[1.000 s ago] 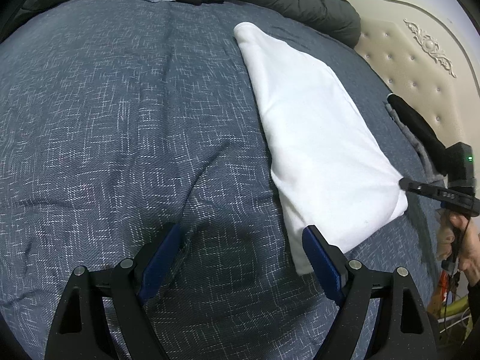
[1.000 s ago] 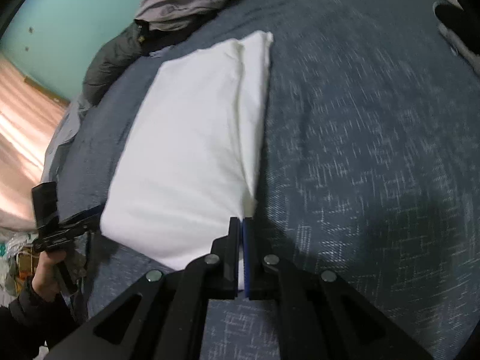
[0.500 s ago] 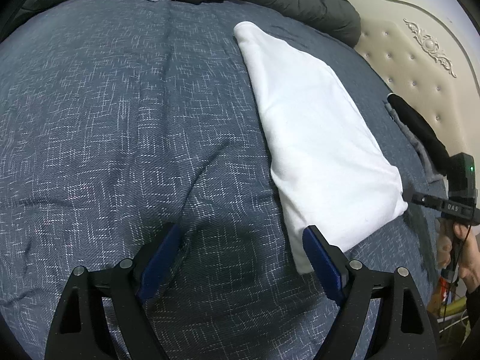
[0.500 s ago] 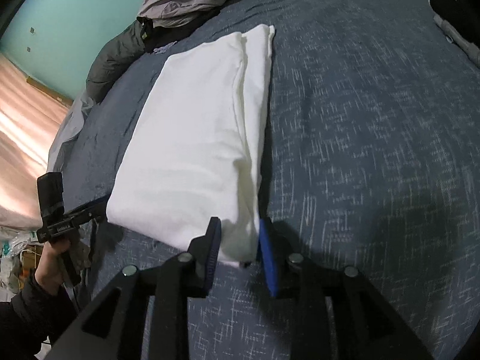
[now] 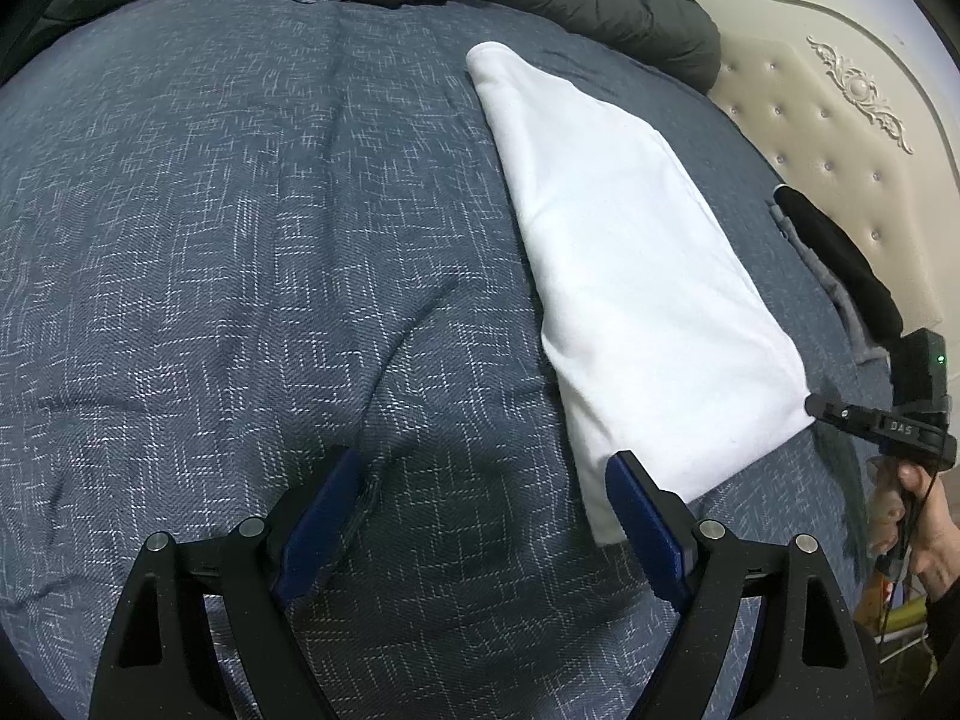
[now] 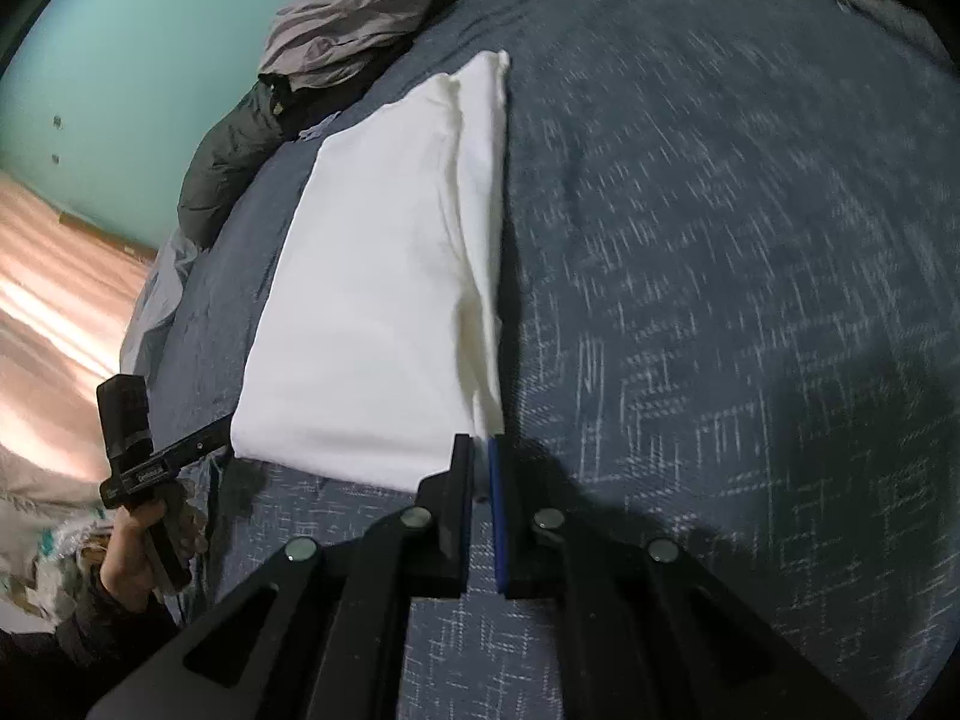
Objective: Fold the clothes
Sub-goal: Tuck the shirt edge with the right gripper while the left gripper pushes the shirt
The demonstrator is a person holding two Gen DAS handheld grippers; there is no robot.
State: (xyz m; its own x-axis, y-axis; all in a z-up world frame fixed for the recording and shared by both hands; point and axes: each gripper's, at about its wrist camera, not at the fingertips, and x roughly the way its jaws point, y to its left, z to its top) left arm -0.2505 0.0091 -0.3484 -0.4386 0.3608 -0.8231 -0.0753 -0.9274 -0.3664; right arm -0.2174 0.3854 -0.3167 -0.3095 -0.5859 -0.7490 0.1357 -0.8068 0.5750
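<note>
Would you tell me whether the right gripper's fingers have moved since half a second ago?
Yes: the right gripper has closed on the white garment's near corner.

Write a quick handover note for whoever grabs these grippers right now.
Left gripper: open, empty, over the blue bedspread, just beside the near corner of the white garment.
Right gripper: shut on the garment's near corner.
Garment lies flat, already folded into a long panel.
Left to do: grab the other near corner, fold it again.
Unfolded clothes pile waits at the bed's far edge.
</note>
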